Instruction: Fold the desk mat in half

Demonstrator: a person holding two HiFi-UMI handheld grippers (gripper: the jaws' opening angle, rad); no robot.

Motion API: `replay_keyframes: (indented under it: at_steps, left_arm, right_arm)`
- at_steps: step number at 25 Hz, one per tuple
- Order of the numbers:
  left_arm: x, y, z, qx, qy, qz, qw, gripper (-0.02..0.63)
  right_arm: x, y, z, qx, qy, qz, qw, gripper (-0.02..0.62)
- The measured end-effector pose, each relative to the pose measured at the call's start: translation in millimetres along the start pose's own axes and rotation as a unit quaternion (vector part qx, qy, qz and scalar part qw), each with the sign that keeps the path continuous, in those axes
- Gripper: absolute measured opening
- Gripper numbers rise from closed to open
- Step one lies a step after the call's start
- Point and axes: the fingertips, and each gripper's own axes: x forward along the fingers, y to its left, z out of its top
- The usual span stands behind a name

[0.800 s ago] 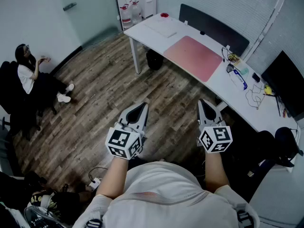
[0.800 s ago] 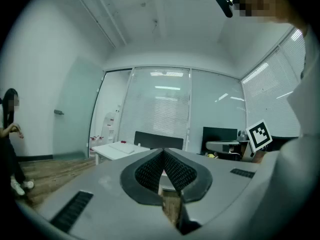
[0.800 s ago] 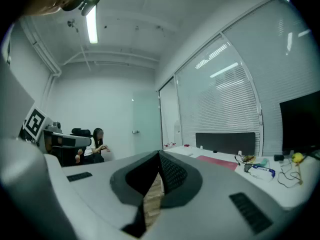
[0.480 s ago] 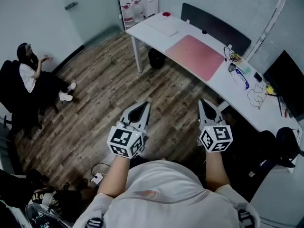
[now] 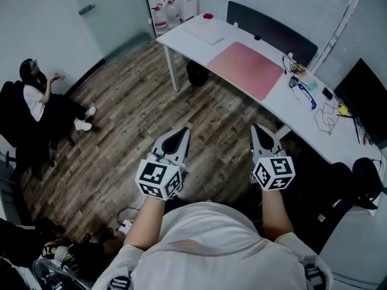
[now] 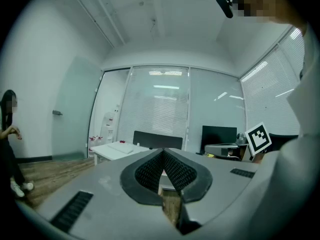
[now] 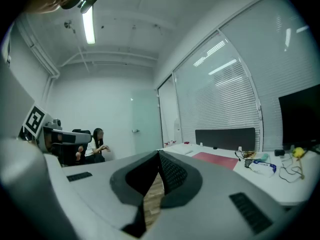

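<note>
**Mat flat on the desk, and we are well short of it**

The desk mat (image 5: 245,69) is pink and lies flat and unfolded on the white desk (image 5: 181,41). It sits between a white pad (image 5: 208,34) at one end and a clutter of cables (image 5: 305,92) at the other. As far as we can see, nothing rests on it. The wooden floor (image 5: 121,119) lies between the mat and us, so it is well apart from both tools.

We hold the left gripper (image 5: 181,133) and the right gripper (image 5: 257,128) side by side in front of our chest, roughly level. Each has its jaws closed together on nothing. In each gripper's own view the tips meet, and only floor shows through the gap behind them.

We judge the step in hand to be the approach. To do it well, we should come square to the desk's long side and part both jaws before reaching in. Each gripper then takes one corner of the same short edge. Lifting both corners together and carrying them evenly should bring edge onto edge. The cable end looks likeliest to snag.

By count there are one mat, one desk, two grippers, one dark monitor (image 5: 360,98) and one seated person (image 5: 36,95) by the far wall.
</note>
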Motion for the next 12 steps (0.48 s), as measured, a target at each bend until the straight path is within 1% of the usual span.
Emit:
replay_keyframes:
  at_steps: [4, 7, 12]
  left_arm:
    - [11.3, -2.5, -1.0, 0.002, 0.007, -0.010, 0.9999, 0.015]
    - [24.3, -2.4, -1.2, 0.007, 0.017, -0.022, 0.9996, 0.015]
    - [48.0, 18.9, -6.7, 0.002, 0.029, -0.034, 0.9990, 0.015]
  right_arm:
    - [4.8, -9.3, -3.5, 0.001, 0.007, -0.002, 1.000, 0.052]
    - [11.1, -23.0, -5.5, 0.013, 0.013, -0.013, 1.000, 0.052]
    - [32.9, -36.9, -14.3, 0.028, 0.027, -0.035, 0.999, 0.052]
